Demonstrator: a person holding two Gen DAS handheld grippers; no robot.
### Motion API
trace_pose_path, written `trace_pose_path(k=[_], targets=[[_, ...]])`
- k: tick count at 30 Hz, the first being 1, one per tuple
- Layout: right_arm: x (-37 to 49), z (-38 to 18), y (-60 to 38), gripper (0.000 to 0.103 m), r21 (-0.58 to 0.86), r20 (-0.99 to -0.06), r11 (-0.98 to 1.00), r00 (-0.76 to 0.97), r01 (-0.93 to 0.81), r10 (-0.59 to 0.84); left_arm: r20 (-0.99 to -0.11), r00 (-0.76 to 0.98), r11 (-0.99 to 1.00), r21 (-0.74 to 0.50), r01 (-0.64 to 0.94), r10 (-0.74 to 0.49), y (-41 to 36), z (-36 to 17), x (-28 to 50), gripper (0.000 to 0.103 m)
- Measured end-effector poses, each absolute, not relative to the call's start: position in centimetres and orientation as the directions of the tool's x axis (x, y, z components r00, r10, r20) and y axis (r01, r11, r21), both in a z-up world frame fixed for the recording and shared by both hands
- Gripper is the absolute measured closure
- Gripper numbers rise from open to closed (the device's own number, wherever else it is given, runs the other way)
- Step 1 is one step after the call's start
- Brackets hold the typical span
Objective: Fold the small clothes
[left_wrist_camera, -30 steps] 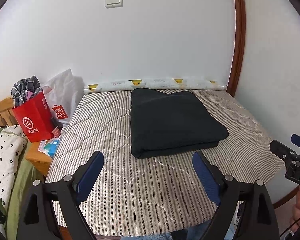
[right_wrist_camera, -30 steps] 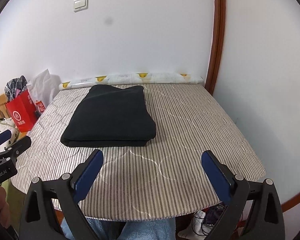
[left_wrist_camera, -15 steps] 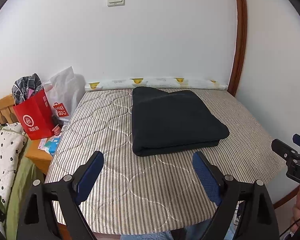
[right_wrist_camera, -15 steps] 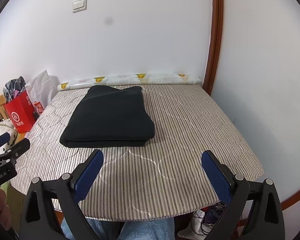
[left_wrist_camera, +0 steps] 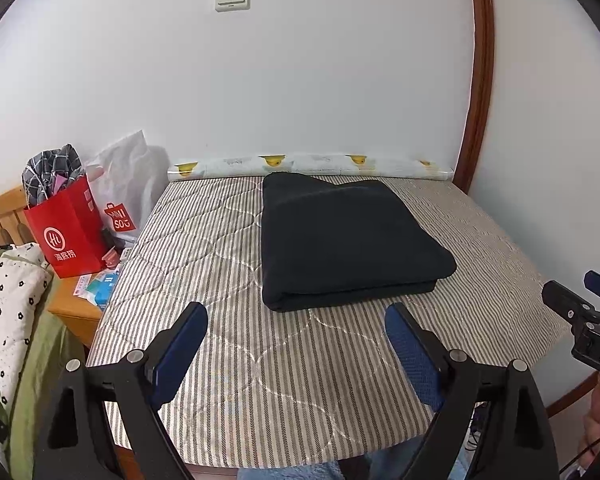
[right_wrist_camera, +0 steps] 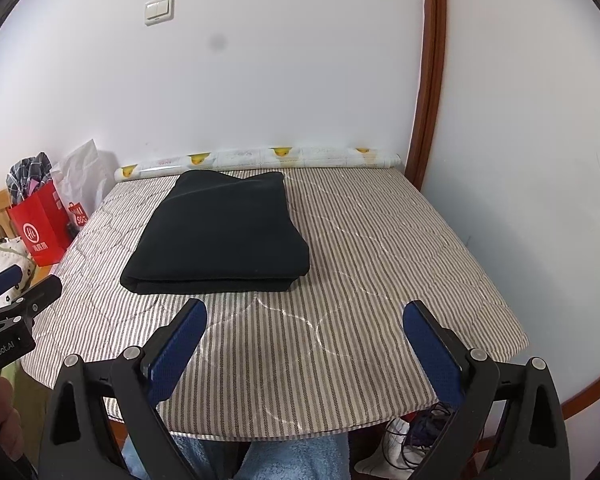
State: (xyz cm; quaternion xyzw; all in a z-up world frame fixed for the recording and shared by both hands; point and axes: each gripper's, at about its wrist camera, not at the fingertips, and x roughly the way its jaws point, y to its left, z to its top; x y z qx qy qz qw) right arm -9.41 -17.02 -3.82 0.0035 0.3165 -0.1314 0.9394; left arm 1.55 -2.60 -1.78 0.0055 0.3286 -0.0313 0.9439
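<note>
The left gripper (left_wrist_camera: 296,344), jaws spread and empty, faces the folded dark garment (left_wrist_camera: 340,240) lying straight ahead on the striped mattress (left_wrist_camera: 260,380), long axis running away; the right gripper (right_wrist_camera: 306,340), equally spread, sees it ahead-left, so the left seems nearer.

The dark garment (left_wrist_camera: 348,240) in front of me is folded into a thick, flat rectangle. It lies on the striped mattress (left_wrist_camera: 284,376), toward the far side, folded edge facing me.
</note>
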Motion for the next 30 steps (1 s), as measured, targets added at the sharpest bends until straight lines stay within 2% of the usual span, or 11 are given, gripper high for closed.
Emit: trace_pose_path(k=[30], targets=[[-9.53, -3.55, -17.15, 0.005, -0.097, -0.585, 0.968, 0.774, 0.232, -0.244, -0.626, 0.778, 0.999, -0.022, 0.050, -0.053, -1.92, -2.04, 2.07, 0.013]])
